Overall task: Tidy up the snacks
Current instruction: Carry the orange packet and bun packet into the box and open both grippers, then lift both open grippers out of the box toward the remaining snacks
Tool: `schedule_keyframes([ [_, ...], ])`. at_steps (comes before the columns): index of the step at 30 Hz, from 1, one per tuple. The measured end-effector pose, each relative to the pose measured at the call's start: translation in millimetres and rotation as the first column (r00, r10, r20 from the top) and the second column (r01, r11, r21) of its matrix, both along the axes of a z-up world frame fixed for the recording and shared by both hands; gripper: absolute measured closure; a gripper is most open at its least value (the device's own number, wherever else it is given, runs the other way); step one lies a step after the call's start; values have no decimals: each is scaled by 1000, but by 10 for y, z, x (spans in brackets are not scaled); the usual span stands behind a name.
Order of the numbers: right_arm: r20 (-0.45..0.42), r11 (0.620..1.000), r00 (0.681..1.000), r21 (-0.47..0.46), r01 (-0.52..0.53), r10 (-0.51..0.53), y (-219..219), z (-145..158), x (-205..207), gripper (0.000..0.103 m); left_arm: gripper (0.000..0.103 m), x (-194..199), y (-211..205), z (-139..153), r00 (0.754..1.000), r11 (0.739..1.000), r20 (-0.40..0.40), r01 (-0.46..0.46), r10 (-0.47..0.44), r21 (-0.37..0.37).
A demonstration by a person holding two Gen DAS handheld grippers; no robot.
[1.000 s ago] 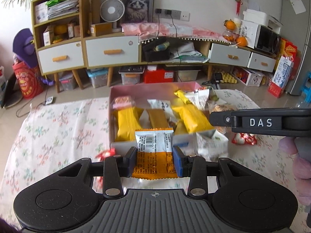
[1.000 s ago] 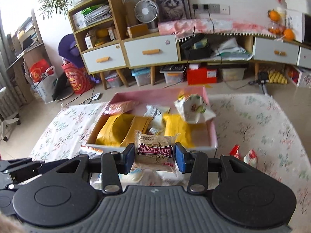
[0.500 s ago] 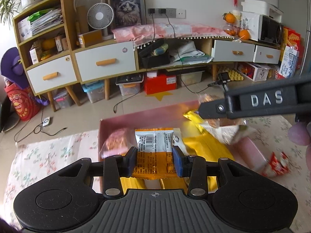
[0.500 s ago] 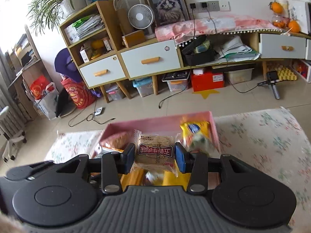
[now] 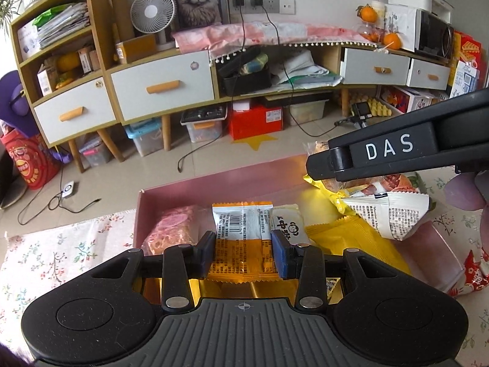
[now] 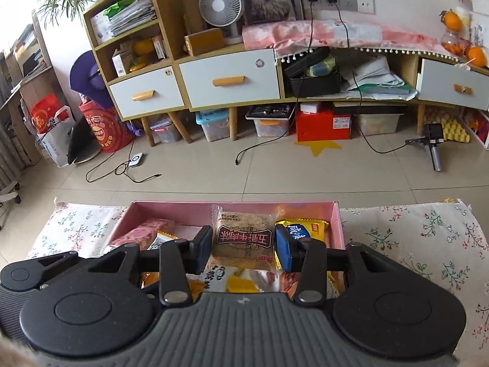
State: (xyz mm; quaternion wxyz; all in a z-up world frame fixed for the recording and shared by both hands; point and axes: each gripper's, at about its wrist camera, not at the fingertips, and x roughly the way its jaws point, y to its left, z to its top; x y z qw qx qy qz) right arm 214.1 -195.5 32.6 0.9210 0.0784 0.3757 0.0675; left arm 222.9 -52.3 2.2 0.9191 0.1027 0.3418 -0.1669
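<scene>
My left gripper (image 5: 243, 252) is shut on an orange and white snack packet (image 5: 241, 238) and holds it over the pink box (image 5: 214, 186). My right gripper (image 6: 243, 249) is shut on a brown beef-cake packet (image 6: 243, 238) over the same pink box (image 6: 232, 205). The right gripper's body also shows in the left wrist view (image 5: 394, 153), above the box's right side. Inside the box lie a pink packet (image 5: 172, 227), yellow packets (image 5: 345, 241), a white packet (image 5: 288, 229) and a yellow-blue packet (image 6: 305, 229).
The box sits on a floral cloth (image 6: 412, 238). A white-printed snack bag (image 5: 391, 214) rests at the box's right edge and a red packet (image 5: 472, 275) lies on the cloth beside it. Tiled floor and cabinets (image 6: 229, 76) are beyond.
Both grippers have moved forward over the pink box, each still holding its packet. The box's contents now lie right under the fingers.
</scene>
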Motion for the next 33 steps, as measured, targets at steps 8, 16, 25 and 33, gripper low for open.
schedule_keyframes([
  [8, 12, 999, 1000, 41, 22, -23, -43, 30, 24, 41, 53, 2, -2, -47, 1000, 1000, 14, -2, 2, -26],
  [16, 16, 998, 999, 47, 45, -46, -96, 87, -23, 30, 35, -118, -70, 41, 1000, 1000, 25, 2, -2, -22],
  [25, 34, 996, 996, 54, 77, -79, -188, 236, -220, 19, 27, -324, 10, 201, 1000, 999, 1, -30, 30, -45],
  [33, 38, 994, 995, 59, 92, -94, -240, 324, -437, 14, 24, -614, 73, 330, 999, 998, 1, -38, 39, -47],
])
